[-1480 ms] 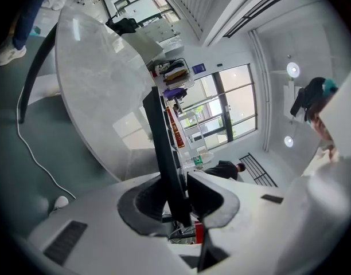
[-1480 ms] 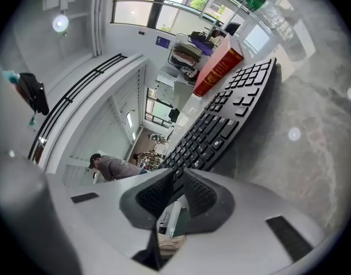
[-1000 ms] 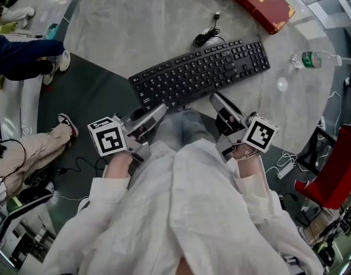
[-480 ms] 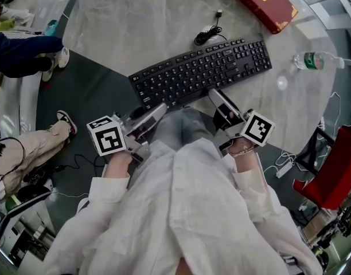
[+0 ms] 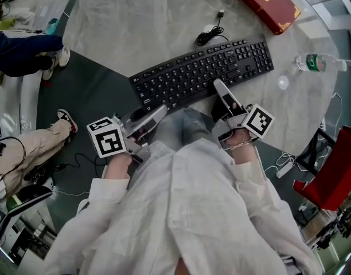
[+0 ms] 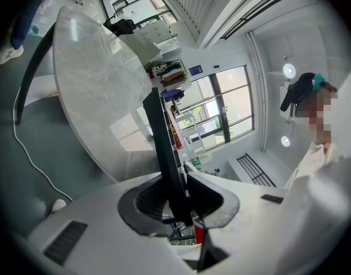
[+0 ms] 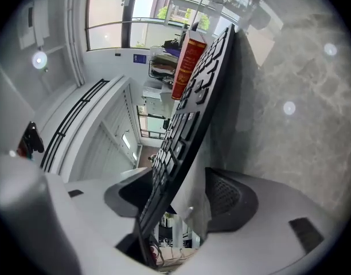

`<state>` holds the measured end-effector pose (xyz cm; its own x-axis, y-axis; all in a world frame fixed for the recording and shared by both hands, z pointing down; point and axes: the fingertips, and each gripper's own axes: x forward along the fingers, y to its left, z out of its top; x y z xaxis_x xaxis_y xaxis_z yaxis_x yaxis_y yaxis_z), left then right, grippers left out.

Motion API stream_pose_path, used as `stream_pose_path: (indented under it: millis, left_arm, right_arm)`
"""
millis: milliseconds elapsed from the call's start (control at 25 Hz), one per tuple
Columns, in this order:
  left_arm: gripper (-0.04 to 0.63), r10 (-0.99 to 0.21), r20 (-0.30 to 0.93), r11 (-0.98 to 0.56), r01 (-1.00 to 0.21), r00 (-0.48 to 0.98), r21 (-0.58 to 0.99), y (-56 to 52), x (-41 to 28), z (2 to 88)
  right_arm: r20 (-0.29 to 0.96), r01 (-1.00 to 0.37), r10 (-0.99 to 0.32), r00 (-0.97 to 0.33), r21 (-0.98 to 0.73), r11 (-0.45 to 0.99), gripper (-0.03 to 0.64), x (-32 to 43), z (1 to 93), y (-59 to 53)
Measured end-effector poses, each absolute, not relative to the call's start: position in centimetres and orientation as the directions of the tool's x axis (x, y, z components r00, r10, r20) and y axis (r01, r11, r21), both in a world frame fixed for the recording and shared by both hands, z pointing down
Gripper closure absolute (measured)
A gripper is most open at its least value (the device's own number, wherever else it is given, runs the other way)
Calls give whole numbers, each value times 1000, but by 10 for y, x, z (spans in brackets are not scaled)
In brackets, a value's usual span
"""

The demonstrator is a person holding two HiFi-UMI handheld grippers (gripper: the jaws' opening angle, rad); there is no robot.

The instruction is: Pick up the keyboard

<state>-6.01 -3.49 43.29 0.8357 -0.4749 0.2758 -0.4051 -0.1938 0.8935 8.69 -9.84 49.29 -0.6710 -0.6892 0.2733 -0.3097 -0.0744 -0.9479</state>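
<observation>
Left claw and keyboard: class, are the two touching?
Touching. The left gripper view shows the keyboard's thin edge pinched between the pads of the left claw.

Bright, even daylight fills every view. In the left gripper view the windows (image 6: pixel 221 105) glow nearly white beside two round ceiling lamps (image 6: pixel 288 70). In the right gripper view lamp reflections dot the table (image 7: pixel 313 148) and the keyboard (image 7: pixel 192 113) casts a soft shadow. Both gripper views bend strongly, corners black.

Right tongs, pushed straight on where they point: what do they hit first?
The keyboard. The right tongs have just been opening, and its near edge already sits between the jaws, so it would likely slide deeper in.
</observation>
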Motion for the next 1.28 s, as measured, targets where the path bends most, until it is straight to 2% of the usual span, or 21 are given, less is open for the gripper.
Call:
stream_pose_path:
  millis: [200, 400, 600, 680, 800, 1280]
  left_arm:
    - [491, -466, 280, -192, -405, 839, 894, -34, -60, 435]
    - [491, -455, 282, -195, -403, 845, 894, -34, -61, 436]
    - [491, -447, 301, -191, -419, 842, 888, -33, -60, 441]
    - [491, -443, 310, -190, -426, 841, 885, -32, -60, 442]
    - [491, -443, 317, -190, -433, 839, 881, -32, -61, 443]
    - [490, -423, 366, -218, -485, 829, 847, -32, -60, 447]
  right_arm:
    - [261, -270, -703, -661, -958, -101, 351, 85, 498, -108]
    - [174, -149, -765, -619, -983, -103, 351, 90, 491, -120]
    - [171, -152, -773, -611, -984, -97, 355, 92, 493, -124]
    - [177, -159, -775, -607, -982, -100, 384, 93, 494, -124]
    - [189, -166, -786, -588, -980, -112, 468, 94, 496, -125]
    - [188, -154, -826, -531, -980, -124, 494, 98, 497, -125]
